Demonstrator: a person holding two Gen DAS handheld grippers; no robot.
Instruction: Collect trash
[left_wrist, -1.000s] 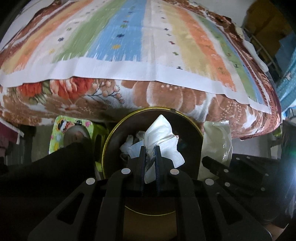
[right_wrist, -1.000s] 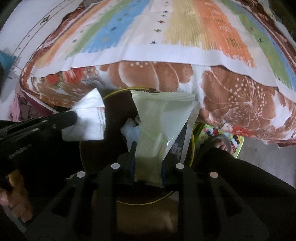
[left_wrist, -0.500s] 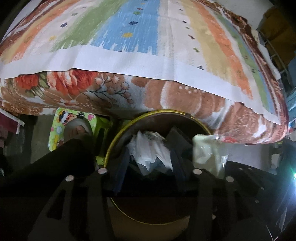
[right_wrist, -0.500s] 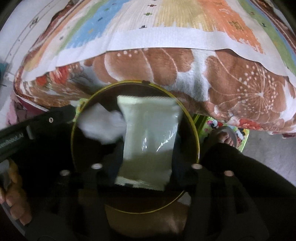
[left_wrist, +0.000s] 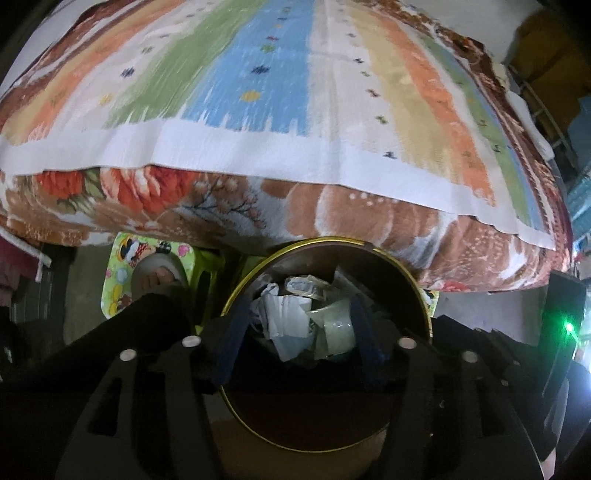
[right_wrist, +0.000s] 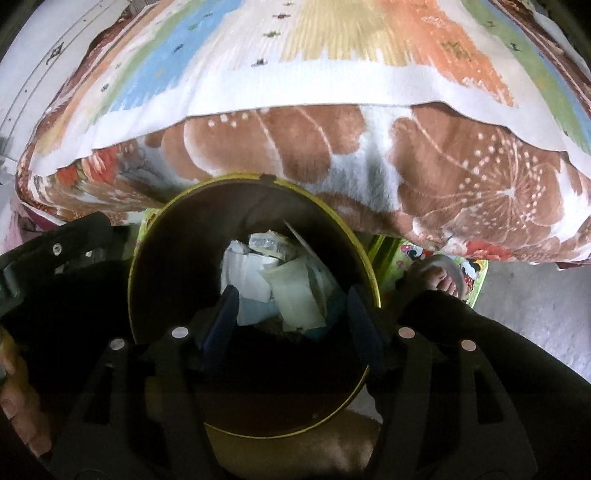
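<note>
We can read no brand, label or writing anywhere in either view; the print on the wrappers is too blurred to make out

Our left gripper (left_wrist: 299, 332) points down into the round bin (left_wrist: 402, 269), dark inside with a yellow rim, and its jaws are opening with nothing pinched between them. The white tissue (left_wrist: 284, 314) lies below them in the bin, apart from both fingers, beside a clear wrapper (left_wrist: 332, 328)

Our right gripper (right_wrist: 291, 317) hangs over the same bin (right_wrist: 155, 236), its jaws also opening and released. The pale green wrapper (right_wrist: 299, 295) lies down among the trash, seen between the fingers but touching neither, next to the tissue (right_wrist: 243, 273)

The bin stands on the floor against a bed with a striped cover (left_wrist: 258, 92) over a floral blanket (right_wrist: 461, 177). A sandalled foot (right_wrist: 439, 275) rests on a cartoon-printed mat (left_wrist: 122, 280)
</note>
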